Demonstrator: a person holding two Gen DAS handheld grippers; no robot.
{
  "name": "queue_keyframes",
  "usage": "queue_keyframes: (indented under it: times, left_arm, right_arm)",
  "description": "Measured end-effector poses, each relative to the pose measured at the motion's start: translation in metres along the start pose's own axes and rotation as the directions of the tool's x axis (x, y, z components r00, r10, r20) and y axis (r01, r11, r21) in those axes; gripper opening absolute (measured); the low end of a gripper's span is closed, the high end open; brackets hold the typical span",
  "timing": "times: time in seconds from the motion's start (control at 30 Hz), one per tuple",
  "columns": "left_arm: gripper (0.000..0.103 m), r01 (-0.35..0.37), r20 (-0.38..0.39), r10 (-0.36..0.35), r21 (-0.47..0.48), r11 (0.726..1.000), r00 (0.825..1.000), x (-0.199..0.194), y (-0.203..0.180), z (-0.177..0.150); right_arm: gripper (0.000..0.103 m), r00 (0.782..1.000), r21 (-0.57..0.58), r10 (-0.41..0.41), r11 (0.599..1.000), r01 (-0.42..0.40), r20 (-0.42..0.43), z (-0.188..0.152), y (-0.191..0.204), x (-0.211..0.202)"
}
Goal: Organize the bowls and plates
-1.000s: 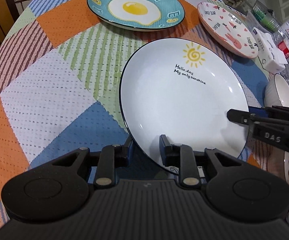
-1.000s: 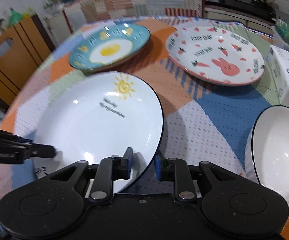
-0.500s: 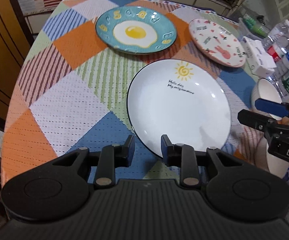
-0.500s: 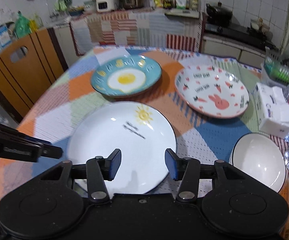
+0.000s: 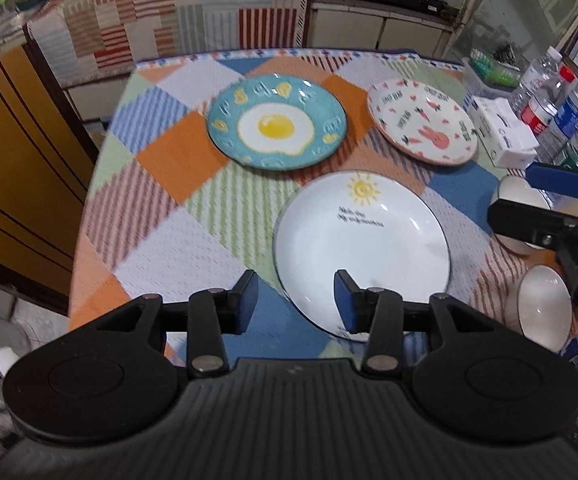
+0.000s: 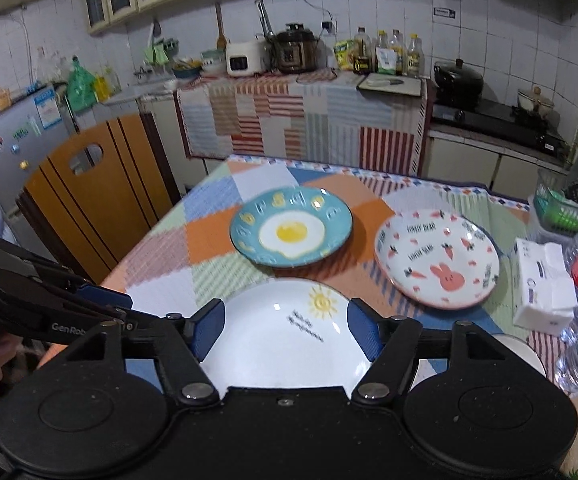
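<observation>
Left gripper (image 5: 295,300) above table, jaws opening, nothing between. Right gripper (image 6: 286,332) likewise, jaws opening, empty. Sun plate (image 5: 363,248) flat on checked cloth (image 5: 161,216) below both. Glazed ceramic: likely stiff, slick, breakable; take by rim. Egg plate (image 5: 277,122), rabbit plate (image 5: 423,122) beyond, apart. White bowls (image 5: 539,308) at right. Tissue box (image 5: 505,136), bottles (image 5: 569,116) crowd right edge.

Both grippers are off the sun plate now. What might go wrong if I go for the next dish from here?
The sun plate lies near the table's front edge; a knock could slide it off. The right gripper, jaws opening and empty, hangs over the white bowls beside the water bottles; a sweep there could tip them. The left gripper is also opening.
</observation>
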State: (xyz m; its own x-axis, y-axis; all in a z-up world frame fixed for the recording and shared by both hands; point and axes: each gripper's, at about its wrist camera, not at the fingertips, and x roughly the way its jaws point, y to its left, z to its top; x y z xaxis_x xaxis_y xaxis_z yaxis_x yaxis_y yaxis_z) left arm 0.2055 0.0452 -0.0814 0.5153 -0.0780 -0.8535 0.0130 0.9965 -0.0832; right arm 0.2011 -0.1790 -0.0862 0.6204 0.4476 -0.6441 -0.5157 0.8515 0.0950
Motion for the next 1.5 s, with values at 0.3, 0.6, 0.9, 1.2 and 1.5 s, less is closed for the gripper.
queue_keyframes:
  times: [0.3, 0.6, 0.9, 1.2, 1.5]
  left_arm:
    - [0.05, -0.061, 0.027, 0.061, -0.005, 0.998, 0.998, 0.006, 0.029, 0.044]
    - [0.054, -0.045, 0.066, 0.05, -0.063, 0.997, 0.997, 0.033, 0.071, 0.085]
    - [0.066, -0.032, 0.073, 0.041, -0.118, 0.992, 0.997, 0.108, 0.1, 0.103]
    - [0.068, -0.011, 0.101, 0.04, -0.275, 0.961, 0.994, 0.181, 0.117, 0.107]
    - [0.064, 0.001, 0.051, 0.016, -0.309, 0.951, 0.999, 0.235, 0.121, 0.11]
  right_arm:
    - [0.075, 0.998, 0.091, 0.066, 0.994, -0.066, -0.003, 0.038, -0.014, 0.032]
    - [0.075, 0.991, 0.201, 0.117, 0.975, -0.1, -0.072, 0.065, -0.027, 0.096]
    - [0.074, 0.98, 0.339, 0.13, 0.938, -0.073, -0.148, 0.07, -0.056, 0.184]
    - [0.072, 0.984, 0.498, 0.098, 0.867, -0.012, -0.148, 0.042, -0.087, 0.247]
    - [0.061, 0.989, 0.545, 0.047, 0.838, 0.039, -0.142, 0.035, -0.09, 0.271]
